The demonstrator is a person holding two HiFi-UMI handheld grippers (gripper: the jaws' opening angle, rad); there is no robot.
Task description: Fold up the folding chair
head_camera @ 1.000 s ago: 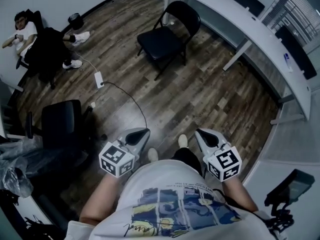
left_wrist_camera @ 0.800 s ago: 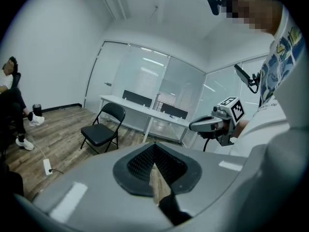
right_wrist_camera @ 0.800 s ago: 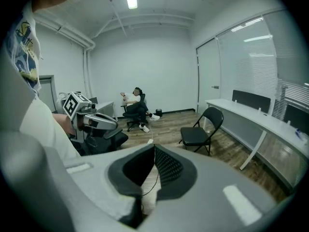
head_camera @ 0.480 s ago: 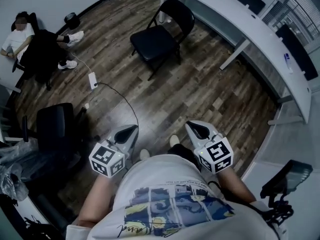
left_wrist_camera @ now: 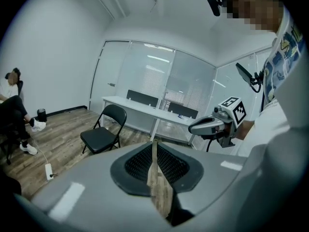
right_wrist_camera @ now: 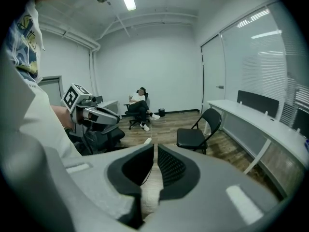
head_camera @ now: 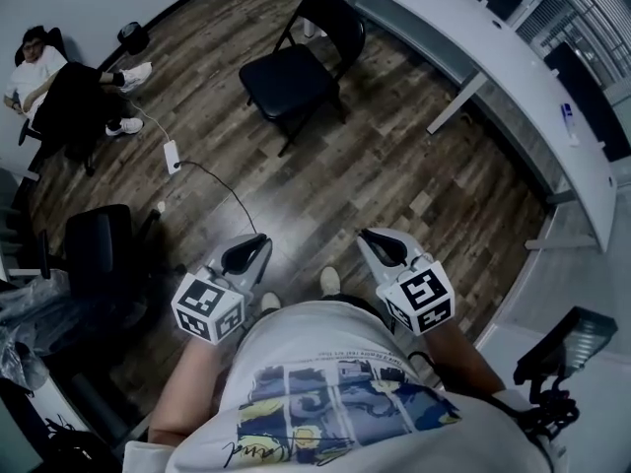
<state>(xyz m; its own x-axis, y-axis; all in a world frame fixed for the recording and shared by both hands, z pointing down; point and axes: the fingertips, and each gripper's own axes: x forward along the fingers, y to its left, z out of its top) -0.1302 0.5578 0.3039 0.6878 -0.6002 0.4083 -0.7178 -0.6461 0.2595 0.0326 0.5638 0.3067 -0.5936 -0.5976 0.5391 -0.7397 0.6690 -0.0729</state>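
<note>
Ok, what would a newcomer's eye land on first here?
The black metal folding chair stands unfolded on the wood floor beside the long white desk, top centre. Near the bottom, the grey left tongs and right tongs, empty, jaws just cracking open, face it.

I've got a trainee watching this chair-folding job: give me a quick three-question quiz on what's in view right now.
1. True or false: the folding chair is already folded flat.
2. What stands right behind the folding chair? A a white desk, B a sofa, C a bookshelf.
3. In the head view, what white thing lies on the floor left of the folding chair, with a cable attached?
Key: 1 false, it stands open on its legs. 2 A. 3 the power strip.
</note>
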